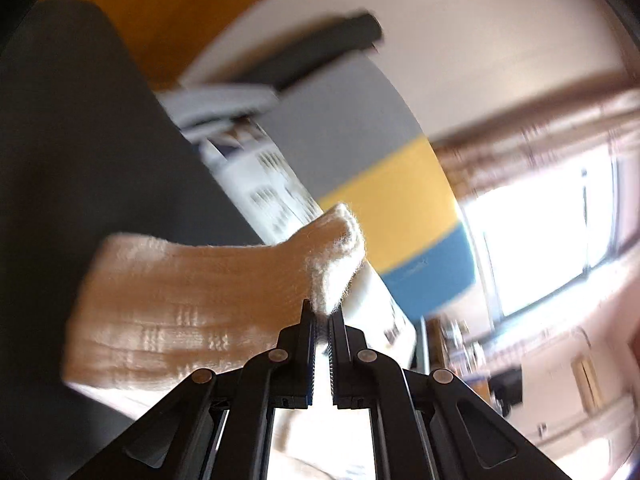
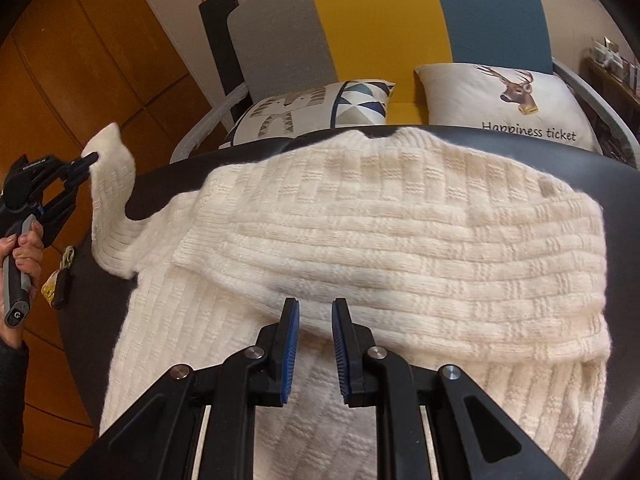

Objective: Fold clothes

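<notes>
Right wrist view shows you the cream knit sweater (image 2: pixel 360 240) spread across the dark desk (image 2: pixel 160 188). Its ribbed and checked knit is fuzzy, and one fold already lies across the body as a thick horizontal band, with the collar (image 2: pixel 384 134) at the far edge. Your right tool (image 2: pixel 316 308) hovers just over the near side of that fold with a narrow gap between its blue pads; nothing sits between them.

At the left edge your left hand (image 2: pixel 22 256) holds the left tool (image 2: pixel 90 158), which is clamped on the end of the sweater's sleeve (image 2: pixel 112 196). The sleeve is lifted off the desk and rises in a curve from the shoulder to the tool tip. In the left wrist view the same left tool (image 1: pixel 323 314) pinches the fluffy cuff (image 1: pixel 336 256) between nearly touching pads, and the rest of the sleeve trails off to the left, blurred.

Behind the desk stands a sofa (image 2: pixel 376 20) in grey, yellow and blue panels, carrying two cushions: a geometric-print one (image 2: pixel 312 108) and a white one with a deer head (image 2: pixel 516 104) and printed words. A small yellow-and-black item (image 2: pixel 58 284) lies at the desk's left rim; you cannot tell what it is.
</notes>
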A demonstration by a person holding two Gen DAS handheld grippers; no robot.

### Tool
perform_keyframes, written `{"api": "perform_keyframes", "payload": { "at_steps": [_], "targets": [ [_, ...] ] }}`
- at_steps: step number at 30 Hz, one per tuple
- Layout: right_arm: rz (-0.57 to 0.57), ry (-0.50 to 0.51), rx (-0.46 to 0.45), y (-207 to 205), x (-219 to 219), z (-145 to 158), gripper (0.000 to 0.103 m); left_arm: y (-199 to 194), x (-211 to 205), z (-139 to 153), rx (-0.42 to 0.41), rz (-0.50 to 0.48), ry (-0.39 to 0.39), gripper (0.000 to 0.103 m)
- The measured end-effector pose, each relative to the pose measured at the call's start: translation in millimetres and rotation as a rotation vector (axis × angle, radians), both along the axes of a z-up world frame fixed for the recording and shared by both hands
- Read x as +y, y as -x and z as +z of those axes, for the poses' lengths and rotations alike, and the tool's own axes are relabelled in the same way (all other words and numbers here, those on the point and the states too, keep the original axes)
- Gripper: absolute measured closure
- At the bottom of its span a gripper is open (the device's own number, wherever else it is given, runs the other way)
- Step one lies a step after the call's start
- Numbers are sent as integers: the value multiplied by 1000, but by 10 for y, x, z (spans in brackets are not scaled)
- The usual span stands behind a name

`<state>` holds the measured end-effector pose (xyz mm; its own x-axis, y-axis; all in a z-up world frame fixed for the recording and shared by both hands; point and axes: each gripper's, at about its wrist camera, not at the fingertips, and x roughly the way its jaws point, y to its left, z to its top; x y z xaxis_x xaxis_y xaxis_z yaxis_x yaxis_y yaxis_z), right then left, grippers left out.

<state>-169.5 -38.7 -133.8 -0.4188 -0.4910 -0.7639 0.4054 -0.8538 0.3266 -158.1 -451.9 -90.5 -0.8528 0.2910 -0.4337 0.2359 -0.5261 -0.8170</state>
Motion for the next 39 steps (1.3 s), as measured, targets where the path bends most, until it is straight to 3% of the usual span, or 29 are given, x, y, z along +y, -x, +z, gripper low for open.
{"api": "perform_keyframes", "payload": {
  "at_steps": [4, 7, 9, 15, 18, 25, 26, 29, 30, 39],
  "targets": [
    [-22, 18, -8, -2, 185, -36, 87, 212, 593, -104, -26, -90, -9, 98],
    [-33, 28, -9, -6, 305, -50, 87, 537, 1073, -133, -63, -166, 41, 98],
    [-32, 26, -5, -19, 363, -54, 87, 420, 1380, -187, -87, -216, 59, 98],
    [-39, 48, -1, 10, 496, -29, 87, 609, 1938, -525, -192, -303, 114, 98],
    [-28, 124, -16, 74, 506, 8, 87, 564, 2087, -650, -218, -329, 134, 97],
    [36, 339, -71, 186, 235, 33, 87, 583, 2075, -801, -232, -346, 90, 94],
    [35, 366, -78, 204, 192, 20, 85, 578, 2076, -776, -223, -358, 85, 88],
    [16, 415, -108, 266, 83, -56, 76, 542, 2068, -672, -188, -387, 64, 60],
    [9, 424, -118, 289, 43, -78, 76, 515, 2037, -629, -181, -385, 54, 58],
    [-95, 513, -233, 450, -165, -329, 79, -154, 1277, -425, -159, -281, -12, 58]
  ]
}}
